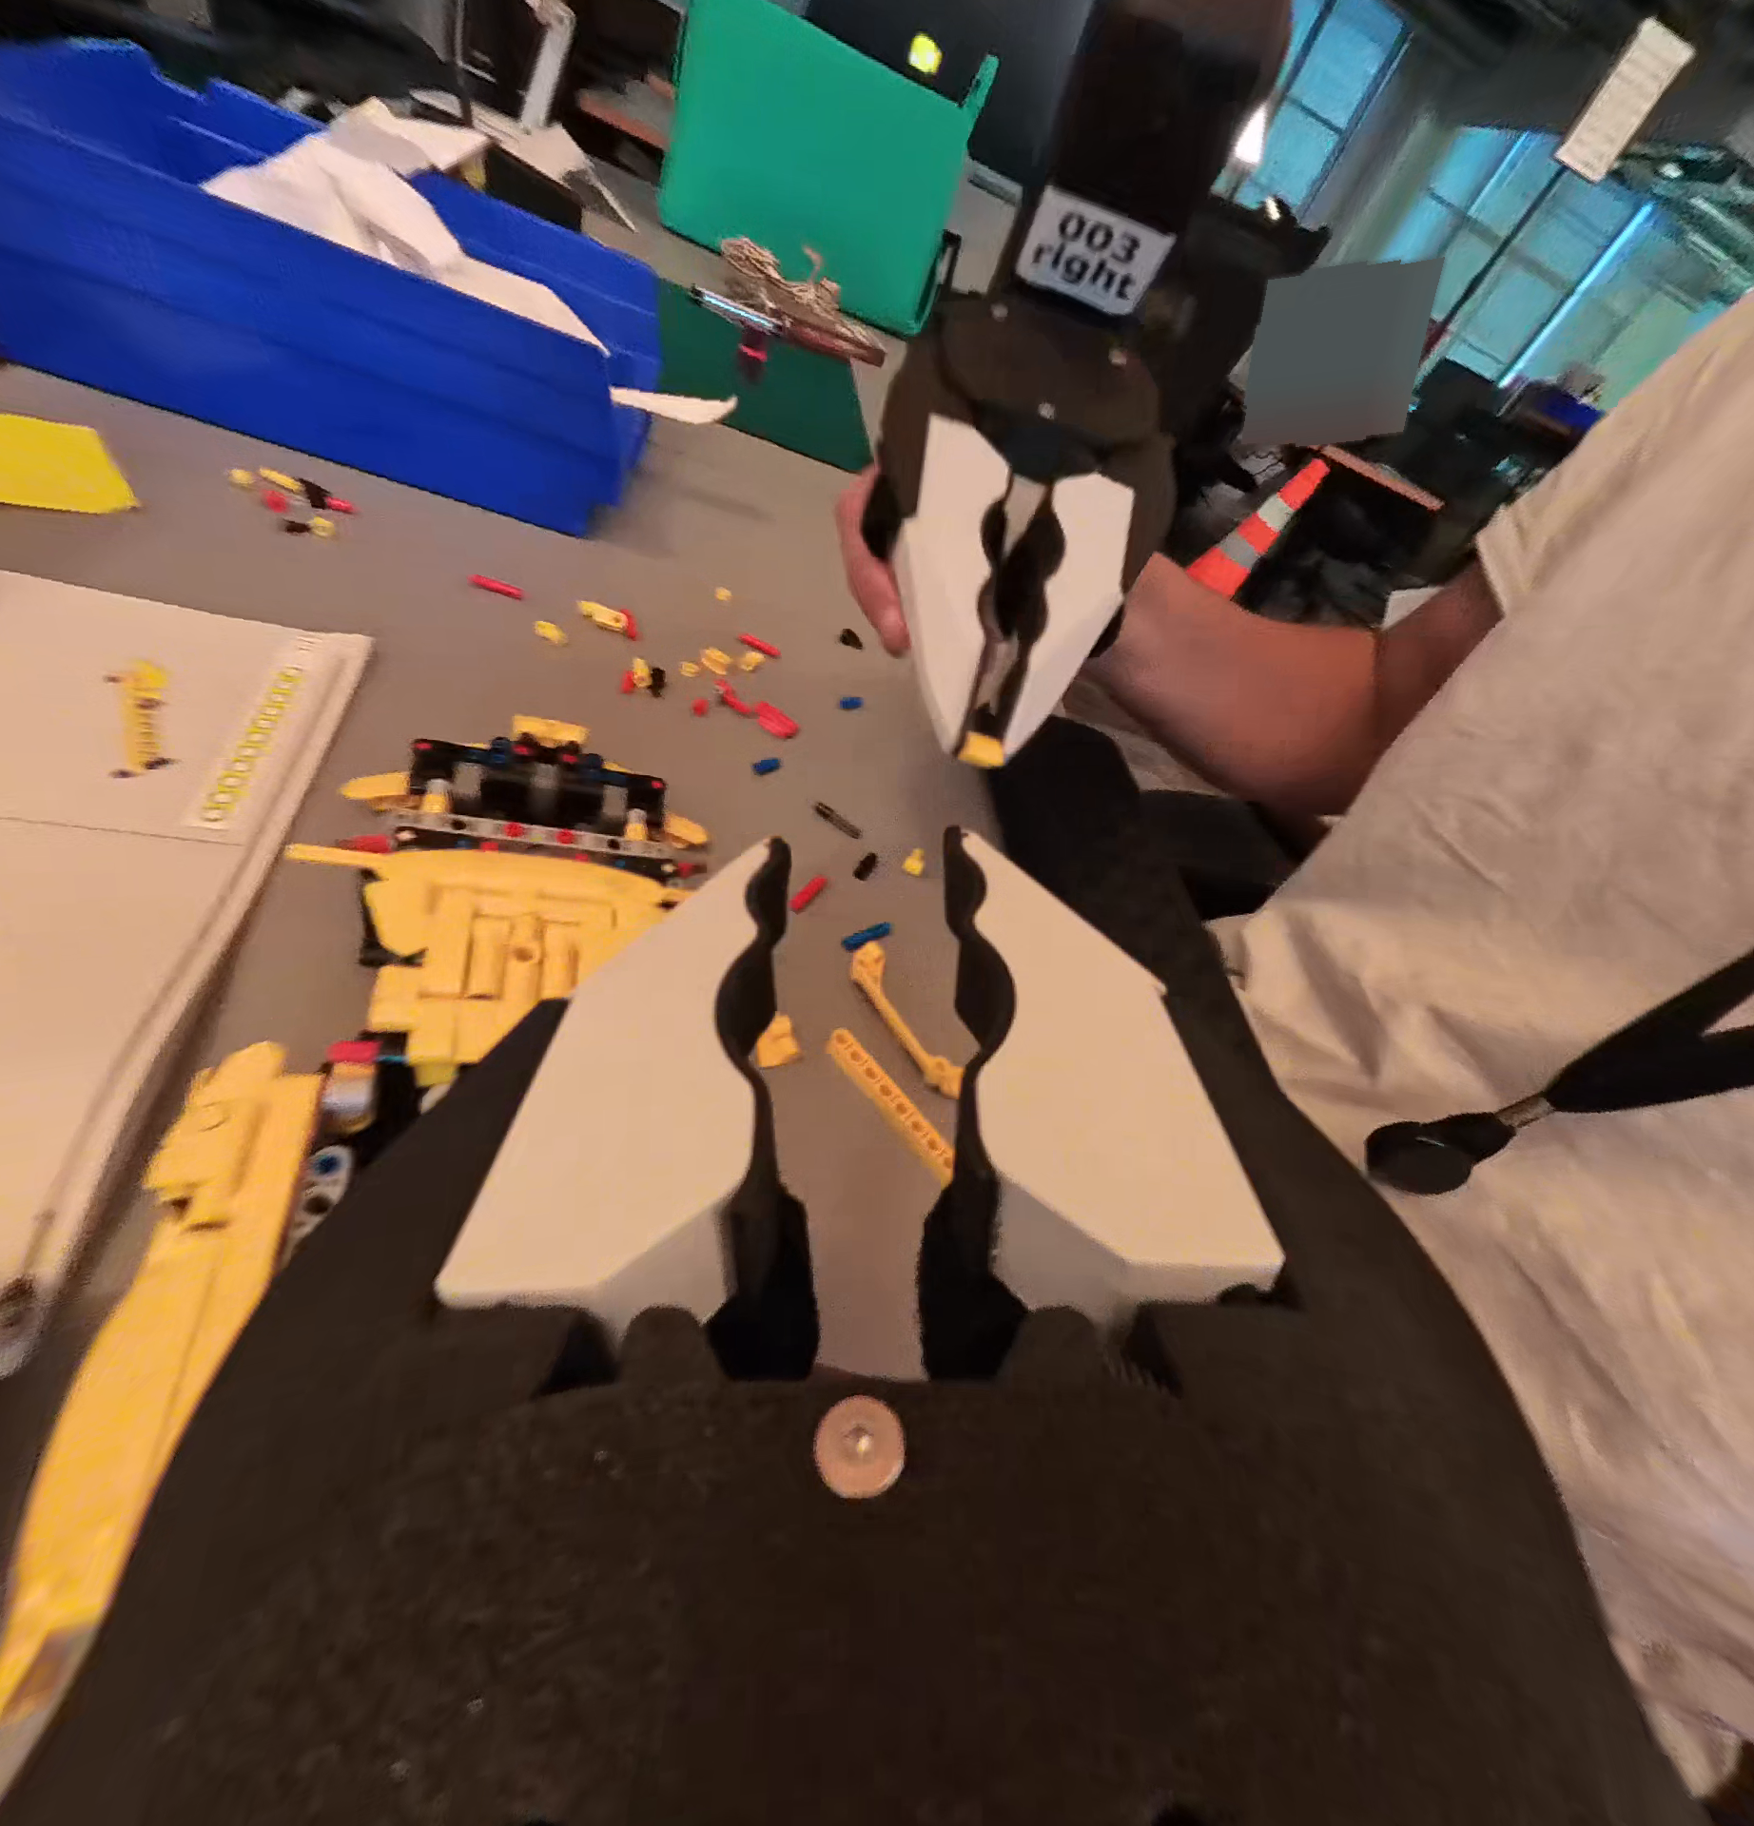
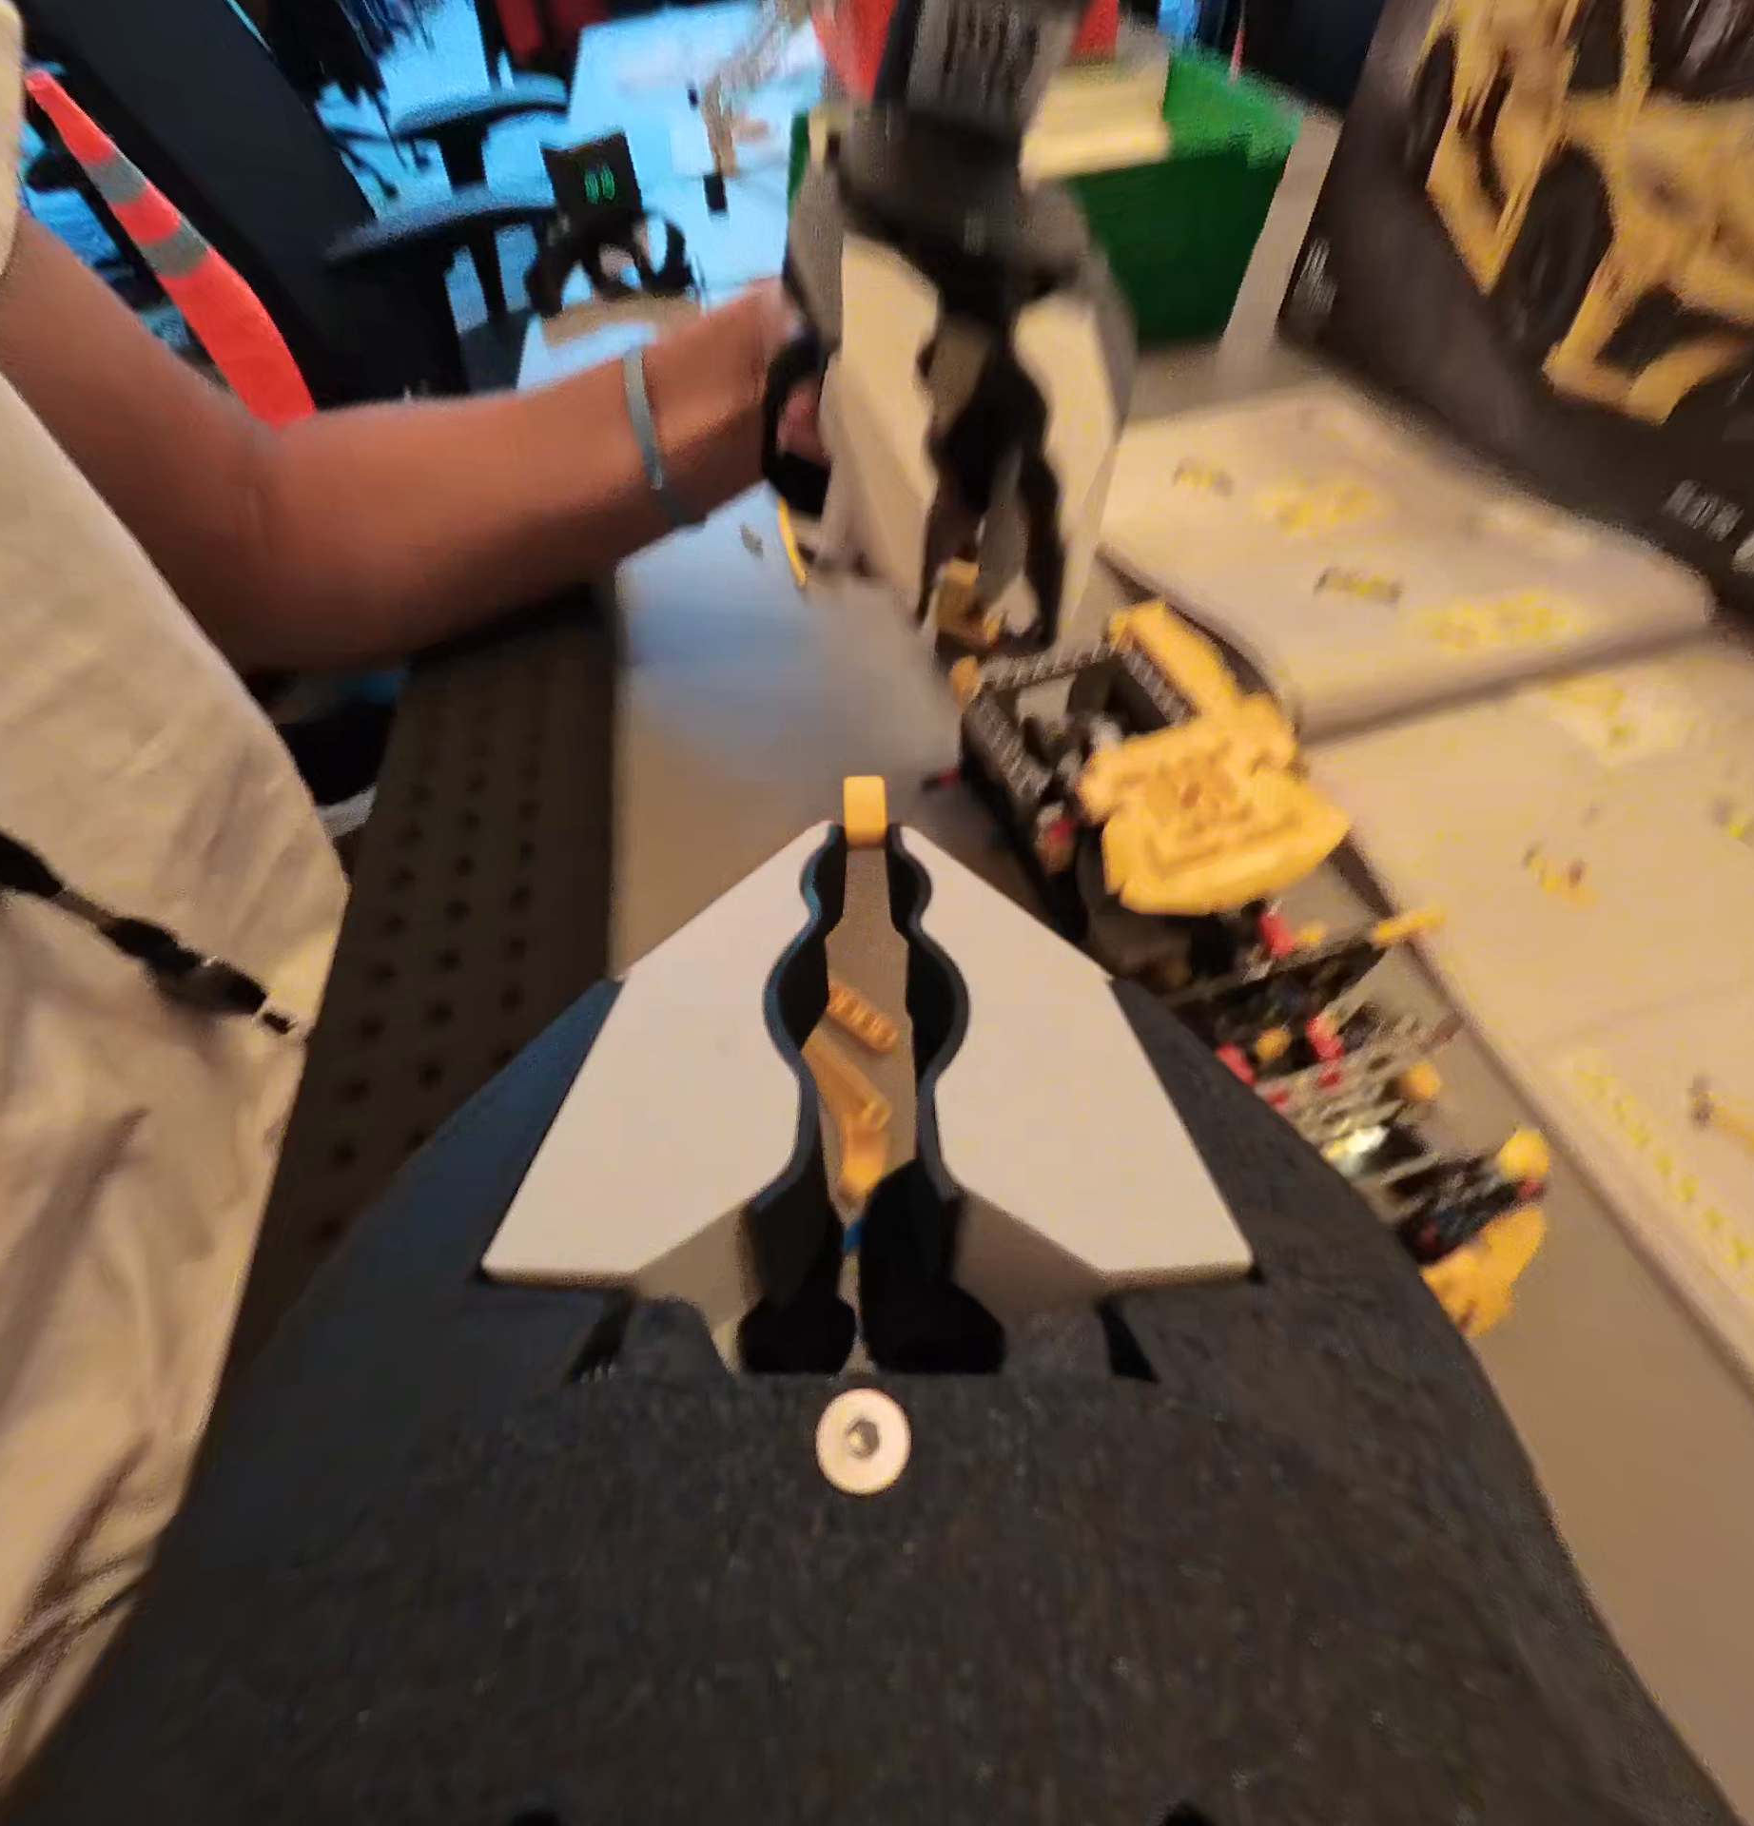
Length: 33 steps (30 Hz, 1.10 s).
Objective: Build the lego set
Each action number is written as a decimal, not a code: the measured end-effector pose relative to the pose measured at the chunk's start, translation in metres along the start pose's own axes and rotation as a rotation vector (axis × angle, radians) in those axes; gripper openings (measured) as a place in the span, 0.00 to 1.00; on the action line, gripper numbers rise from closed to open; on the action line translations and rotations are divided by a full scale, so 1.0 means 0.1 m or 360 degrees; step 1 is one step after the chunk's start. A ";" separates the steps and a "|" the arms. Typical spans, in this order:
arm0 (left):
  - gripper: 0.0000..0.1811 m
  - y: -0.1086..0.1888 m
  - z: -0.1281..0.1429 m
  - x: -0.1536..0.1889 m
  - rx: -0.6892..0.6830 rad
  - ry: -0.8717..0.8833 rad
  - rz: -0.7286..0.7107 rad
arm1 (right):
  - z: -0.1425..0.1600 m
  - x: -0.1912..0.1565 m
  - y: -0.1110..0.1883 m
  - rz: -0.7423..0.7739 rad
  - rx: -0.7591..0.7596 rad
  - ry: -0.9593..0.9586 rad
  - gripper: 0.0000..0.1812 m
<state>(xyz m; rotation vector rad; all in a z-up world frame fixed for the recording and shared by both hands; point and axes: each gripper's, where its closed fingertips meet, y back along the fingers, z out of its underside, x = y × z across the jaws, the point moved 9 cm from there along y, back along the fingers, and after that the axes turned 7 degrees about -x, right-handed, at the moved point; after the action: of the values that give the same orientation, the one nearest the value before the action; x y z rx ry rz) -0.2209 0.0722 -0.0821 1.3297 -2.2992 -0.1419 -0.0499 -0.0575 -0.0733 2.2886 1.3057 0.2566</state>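
A: Grey worktop (image 1: pixel 438 553) strewn with loose pins, manual pages at left of frame. Why's the right tool (image 1: pixel 982 753) lifted at centre?

B: Its tips are pinched on a small yellow piece (image 2: pixel 863 810), probably carried toward the half-built yellow model (image 1: pixel 498 919) at lower left.

A: And the left tool (image 1: pixel 865 852)?

B: Fingers spread, empty, above scattered yellow beams, likely ready to steady something.

The right gripper (image 2: pixel 863 835) has pale grey fingers on a black textured body and pinches a small yellow piece (image 2: pixel 863 810). The half-built model (image 1: pixel 502 889) is yellow with black and grey, and red, blue, yellow and black loose pieces (image 1: pixel 725 682) dot the grey table (image 1: pixel 596 563). Behind stand a blue bin (image 1: pixel 290 316) and a green box (image 1: pixel 814 148).
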 end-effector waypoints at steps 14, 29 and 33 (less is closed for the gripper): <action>0.12 0.07 -0.05 -0.24 0.0288 0.0371 0.0154 | -0.31 0.14 -0.38 0.0884 -0.0199 0.0882 0.04; 0.07 -0.14 -0.05 -0.23 0.0267 0.0383 0.0179 | -0.28 0.08 -0.40 0.1088 -0.0195 0.0992 0.04; 0.06 -0.16 -0.04 -0.27 0.0291 0.0419 0.0172 | -0.26 0.07 -0.44 0.1100 -0.0200 0.1005 0.04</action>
<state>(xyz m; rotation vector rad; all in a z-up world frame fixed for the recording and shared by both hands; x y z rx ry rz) -0.1955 0.0872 -0.0929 1.2239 -2.1911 0.2697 -0.0892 -0.0249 -0.0735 2.5611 0.6403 1.3332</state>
